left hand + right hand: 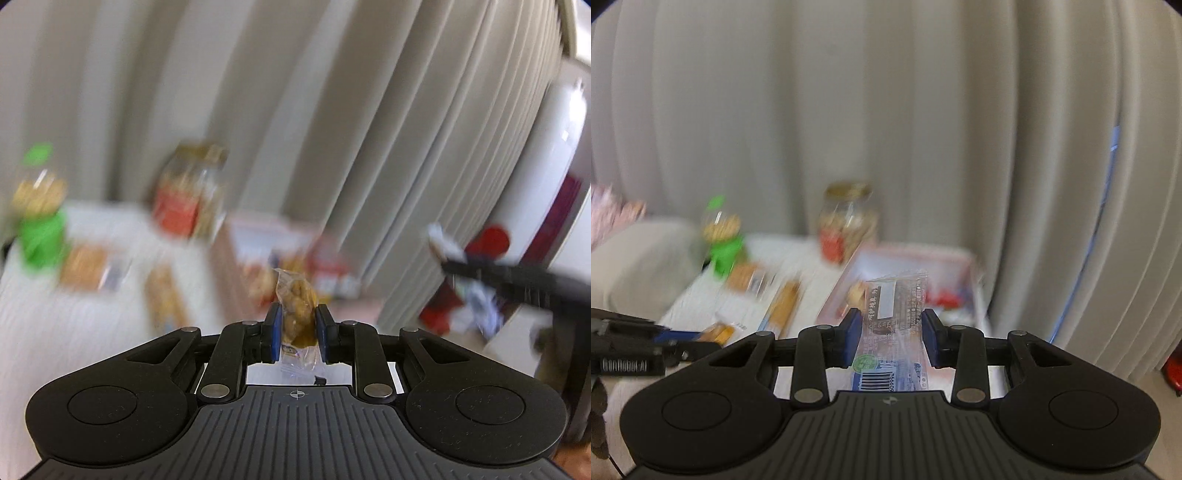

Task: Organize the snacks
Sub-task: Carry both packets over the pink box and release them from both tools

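In the left wrist view, the left gripper (297, 328) was clamped on a small clear snack packet (297, 310) with brownish pieces inside, its blue pads (275, 332) pressing the packet from both sides. The packet was raised in front of the pink-rimmed tray (258, 229), which sat on the white table (74, 314). To the tray's left stood a jar with a red label (188, 195), and farther left a green-capped jar (40, 206). Everything beyond the gripper was blurred.

In the right wrist view, the right gripper (892, 332) had closed its fingers on a clear, printed wrapper (894, 321) bearing a barcode, held in front of the tray (960, 258). The red-labelled jar stood just behind the tray's left corner, and flat orange packets (783, 310) lay left of the tray. The other gripper showed at the left edge.
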Motion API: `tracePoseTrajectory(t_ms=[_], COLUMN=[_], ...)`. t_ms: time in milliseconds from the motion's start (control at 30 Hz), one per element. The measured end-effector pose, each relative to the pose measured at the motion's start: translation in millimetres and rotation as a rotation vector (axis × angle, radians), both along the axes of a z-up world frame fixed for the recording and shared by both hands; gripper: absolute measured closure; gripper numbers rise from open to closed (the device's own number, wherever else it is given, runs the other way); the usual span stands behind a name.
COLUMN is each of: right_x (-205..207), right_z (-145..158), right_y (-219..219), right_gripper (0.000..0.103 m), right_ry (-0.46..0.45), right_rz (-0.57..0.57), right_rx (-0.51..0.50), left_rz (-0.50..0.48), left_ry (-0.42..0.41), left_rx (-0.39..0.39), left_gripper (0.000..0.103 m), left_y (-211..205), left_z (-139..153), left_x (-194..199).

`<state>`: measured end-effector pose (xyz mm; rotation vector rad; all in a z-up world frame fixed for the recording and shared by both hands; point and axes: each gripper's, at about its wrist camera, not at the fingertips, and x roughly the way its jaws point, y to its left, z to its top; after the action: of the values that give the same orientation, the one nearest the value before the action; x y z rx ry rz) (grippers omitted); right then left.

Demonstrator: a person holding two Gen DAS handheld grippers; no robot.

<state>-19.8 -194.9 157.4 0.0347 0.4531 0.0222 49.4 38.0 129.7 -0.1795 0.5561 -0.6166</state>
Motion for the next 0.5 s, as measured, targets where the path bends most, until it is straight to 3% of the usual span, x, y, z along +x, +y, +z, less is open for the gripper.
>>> tracePoseTrajectory(t_ms=[100,267,400,500], right_x=[17,73,127,176], right_z=[17,21,14,0], right_y=[-16,-31,-35,-35], right_gripper=[0.068,0.068,0.067,0.044], right_ry=[-0.051,-0.007,0.053,0.122], right_rz=[-0.035,-0.056,-0.065,-0.061], right_rx=[-0.008,0.0,0.018,0.029], left_rz=[-0.017,-0.103,-0.022,0.123], left_ry=[0.009,0.222,0.22,0.192], left_rx=[-0.078,-0.16,-0.246,-0.216], left_gripper=[0.078,0.077,0.077,0.077], left_y=[-23,-63,-32,8], left_z=[24,-2,-10,-13], left_x=[54,146,152,145])
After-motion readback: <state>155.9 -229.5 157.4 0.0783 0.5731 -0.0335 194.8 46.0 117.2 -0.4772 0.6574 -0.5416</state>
